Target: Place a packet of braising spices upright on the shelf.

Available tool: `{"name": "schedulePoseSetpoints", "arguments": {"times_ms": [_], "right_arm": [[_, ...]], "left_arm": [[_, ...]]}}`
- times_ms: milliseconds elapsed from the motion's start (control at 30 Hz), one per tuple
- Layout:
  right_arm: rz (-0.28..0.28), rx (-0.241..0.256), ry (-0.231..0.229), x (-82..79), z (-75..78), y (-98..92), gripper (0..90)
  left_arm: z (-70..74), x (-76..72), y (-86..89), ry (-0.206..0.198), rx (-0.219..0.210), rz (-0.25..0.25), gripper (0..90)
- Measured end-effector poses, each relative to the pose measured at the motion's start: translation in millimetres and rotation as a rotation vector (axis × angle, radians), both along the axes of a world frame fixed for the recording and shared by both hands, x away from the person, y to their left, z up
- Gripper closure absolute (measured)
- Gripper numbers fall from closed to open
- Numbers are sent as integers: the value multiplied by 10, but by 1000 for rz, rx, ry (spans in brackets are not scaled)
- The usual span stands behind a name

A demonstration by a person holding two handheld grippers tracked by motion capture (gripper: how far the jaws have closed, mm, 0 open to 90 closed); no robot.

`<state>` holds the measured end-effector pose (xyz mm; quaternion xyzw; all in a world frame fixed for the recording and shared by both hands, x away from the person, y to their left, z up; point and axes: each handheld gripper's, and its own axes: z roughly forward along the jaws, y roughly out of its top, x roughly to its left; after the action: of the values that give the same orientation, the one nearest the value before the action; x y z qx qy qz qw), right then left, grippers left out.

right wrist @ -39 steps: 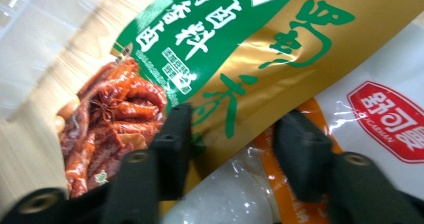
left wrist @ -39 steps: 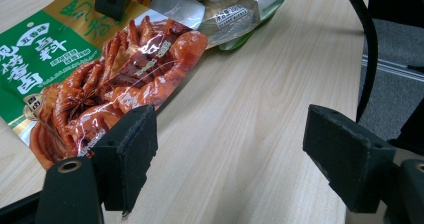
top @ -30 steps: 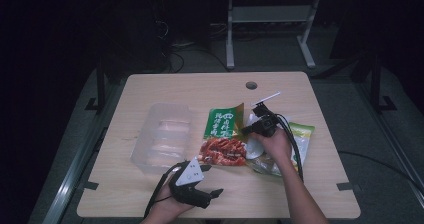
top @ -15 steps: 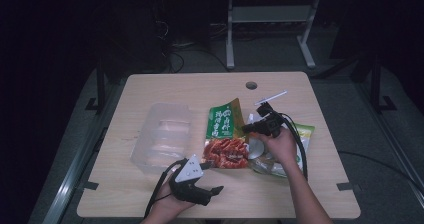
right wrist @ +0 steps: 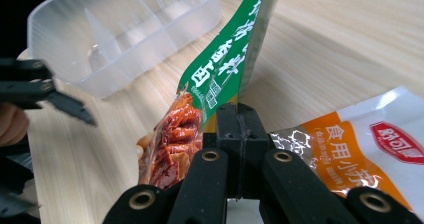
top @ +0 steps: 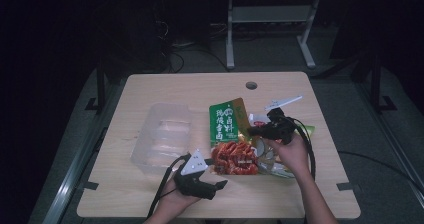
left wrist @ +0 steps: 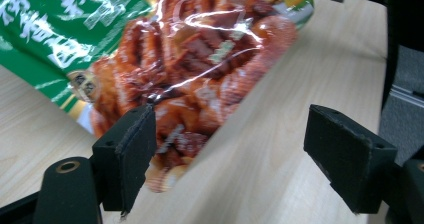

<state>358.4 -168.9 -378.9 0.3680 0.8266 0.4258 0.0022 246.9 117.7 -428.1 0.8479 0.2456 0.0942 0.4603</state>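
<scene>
Pinches the green and red shiny plastic food packet (top: 230,141) by its side edge with the right tool (right wrist: 239,129), jaws shut flat on the thin film. Lifts the green end up a little, with the red end down on the light wooden counter (top: 175,89), just right of the clear plastic box with little rooms (top: 162,134). Holds the left tool (left wrist: 240,154) low over the counter near the red end, jaws wide apart with nothing between them, one jaw just beside the packet's corner. Looks like getting set to grab the packet with both tools, maybe to move it to the clear box or to pull it open. Could slip here: only a small bit of smooth film in the right tool, so a quick tug might pull it free and drop the packet. Could tear too, if pulled hard from both ends. Might miss with the left tool and shut on bare counter, with the corner lying so flat. Could also drag along the orange and white shiny packet (right wrist: 360,144) lying just beside the held one, under the right tool. Best to go slow and take a deep bite.
</scene>
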Motion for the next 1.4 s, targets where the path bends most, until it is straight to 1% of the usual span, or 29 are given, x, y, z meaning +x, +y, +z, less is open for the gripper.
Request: {"name": "schedulePoseSetpoints", "arguments": {"times_ms": [67, 100, 133, 200, 267, 367, 433, 500, 533, 600, 633, 700, 767, 800, 867, 900, 933, 967, 1000, 1033, 1067, 1100, 1133, 1200, 1267, 1300, 1367, 1400], "right_arm": [[0, 3, -19, -44, 31, -34, 900], [2, 8, -22, -71, 48, -46, 900], [2, 1, -33, -93, 62, -62, 900], [6, -3, -48, -131, 77, -92, 900], [6, -6, -67, -173, 87, -121, 900], [4, -1, -76, -218, 94, -176, 900], [10, 3, -86, -238, 87, -215, 900], [9, 7, -87, -262, 82, -247, 900], [16, 8, -99, -265, 78, -264, 900], [20, 10, -109, -290, 85, -285, 900], [24, 11, -114, -299, 85, -297, 900], [27, 16, -121, -317, 84, -313, 900], [29, 18, -121, -334, 80, -326, 900], [32, 19, -126, -334, 73, -334, 900], [32, 23, -121, -342, 65, -343, 900], [34, 23, -122, -341, 61, -349, 900], [34, 23, -122, -341, 61, -349, 900], [36, 20, -125, -337, 52, -349, 900], [36, 20, -125, -337, 52, -349, 900], [37, 10, -121, -335, 45, -348, 900], [35, 7, -115, -337, 40, -350, 900], [39, 9, -118, -336, 31, -356, 900], [40, 8, -115, -337, 26, -363, 900], [36, 9, -112, -337, 14, -373, 900], [32, 8, -104, -337, 0, -379, 900], [31, 8, -108, -334, -9, -382, 900], [27, 9, -93, -335, -13, -389, 900], [28, 10, -95, -334, -15, -393, 900]], "left_arm": [[5, 44, -28, -3, 3, 18, 200], [4, 63, -51, 4, -8, 33, 199], [5, 88, -63, 2, -1, 39, 198], [-6, 136, -101, 6, -8, 56, 195], [-28, 190, -132, 20, -6, 67, 193], [-80, 276, -177, 42, -1, 89, 180], [-112, 330, -197, 50, -2, 114, 173], [-142, 391, -221, 67, -9, 126, 173], [-157, 421, -242, 79, -14, 135, 172], [-181, 482, -271, 93, -14, 137, 173], [-195, 513, -288, 105, -26, 139, 173], [-226, 564, -315, 149, -46, 139, 202], [-248, 607, -333, 170, -41, 139, 222], [-256, 628, -337, 185, -49, 136, 241], [-261, 668, -344, 212, -65, 140, 256], [-260, 684, -344, 227, -81, 132, 288], [-260, 684, -344, 227, -81, 132, 314], [-255, 719, -345, 250, -102, 134, 324], [-255, 719, -345, 250, -102, 134, 357], [-246, 736, -325, 252, -115, 138, 416], [-243, 744, -312, 256, -120, 139, 449], [-240, 744, -306, 262, -136, 148, 484], [-237, 744, -298, 260, -147, 146, 535], [-229, 746, -279, 262, -150, 142, 615], [-223, 730, -288, 257, -172, 145, 700], [-219, 723, -285, 245, -164, 143, 738], [-220, 709, -287, 244, -182, 145, 806], [-216, 698, -287, 235, -178, 145, 832]]}}
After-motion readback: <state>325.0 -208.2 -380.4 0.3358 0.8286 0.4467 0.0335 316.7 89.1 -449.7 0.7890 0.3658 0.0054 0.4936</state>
